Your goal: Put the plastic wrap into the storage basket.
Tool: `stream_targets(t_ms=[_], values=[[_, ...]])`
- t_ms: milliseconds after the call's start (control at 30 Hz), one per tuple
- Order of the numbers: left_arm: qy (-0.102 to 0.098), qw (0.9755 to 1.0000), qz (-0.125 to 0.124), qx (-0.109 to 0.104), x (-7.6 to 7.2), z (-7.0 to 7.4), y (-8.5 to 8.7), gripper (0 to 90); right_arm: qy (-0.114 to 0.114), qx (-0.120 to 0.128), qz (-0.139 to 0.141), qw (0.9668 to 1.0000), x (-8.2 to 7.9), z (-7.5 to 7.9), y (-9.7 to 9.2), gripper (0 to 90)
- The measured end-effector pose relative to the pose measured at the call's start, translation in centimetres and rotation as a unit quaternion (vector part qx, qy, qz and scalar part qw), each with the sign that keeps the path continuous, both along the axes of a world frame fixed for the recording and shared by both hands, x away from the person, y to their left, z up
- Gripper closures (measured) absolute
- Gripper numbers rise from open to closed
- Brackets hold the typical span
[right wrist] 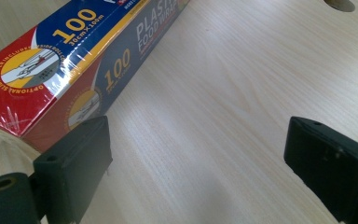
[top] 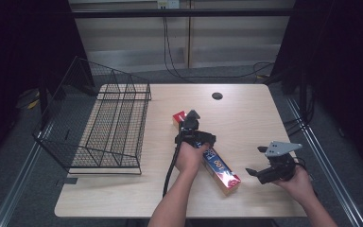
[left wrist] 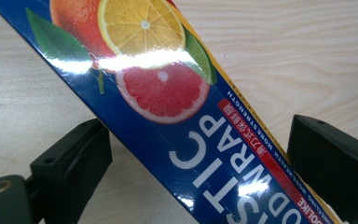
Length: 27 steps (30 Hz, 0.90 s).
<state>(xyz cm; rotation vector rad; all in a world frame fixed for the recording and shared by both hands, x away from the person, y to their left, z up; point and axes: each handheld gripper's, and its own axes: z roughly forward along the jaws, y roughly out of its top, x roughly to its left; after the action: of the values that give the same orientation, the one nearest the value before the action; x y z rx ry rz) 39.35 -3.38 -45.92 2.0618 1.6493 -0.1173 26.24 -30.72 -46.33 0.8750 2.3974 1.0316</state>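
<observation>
A long plastic food wrap box (top: 220, 169), blue and red with citrus fruit printed on it, lies slantwise on the wooden table (top: 250, 118). My left gripper (top: 192, 124) is lowered over the box's far half. In the left gripper view the box (left wrist: 168, 93) runs between the two jaws of the left gripper (left wrist: 198, 158), which stand close to its sides with thin gaps. My right gripper (top: 256, 161) hovers open to the right of the box's near end. In the right gripper view that red end (right wrist: 51, 74) lies just beyond the left jaw, with bare table between the jaws of the right gripper (right wrist: 198, 154).
A black wire basket (top: 113, 123) stands on the table's left side, overhanging the left edge. A round cable hole (top: 217, 96) sits near the table's far edge. Cables trail on the floor beyond the table.
</observation>
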Motion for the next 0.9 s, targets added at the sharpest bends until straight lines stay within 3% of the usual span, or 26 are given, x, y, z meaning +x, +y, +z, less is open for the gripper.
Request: stream_targets(t_ms=[367, 567, 900], values=[[-0.004, 0.9997, -0.023, 0.011, 0.0, 1.0, 2.4, 27.6, -0.003, 0.005, -0.005, 1.0, 0.0, 0.1, -0.3, 7.5], [-0.003, 0.9988, -0.035, 0.035, 0.2, 1.7, 4.1, 37.9, -0.003, 0.005, -0.005, 1.0, 0.0, 0.1, -0.3, 7.9], [0.005, 0.9987, -0.035, 0.037, 0.6, 1.8, 4.7, 38.2, -0.001, 0.006, -0.005, 1.0, 0.2, 0.0, -0.3, 7.8]])
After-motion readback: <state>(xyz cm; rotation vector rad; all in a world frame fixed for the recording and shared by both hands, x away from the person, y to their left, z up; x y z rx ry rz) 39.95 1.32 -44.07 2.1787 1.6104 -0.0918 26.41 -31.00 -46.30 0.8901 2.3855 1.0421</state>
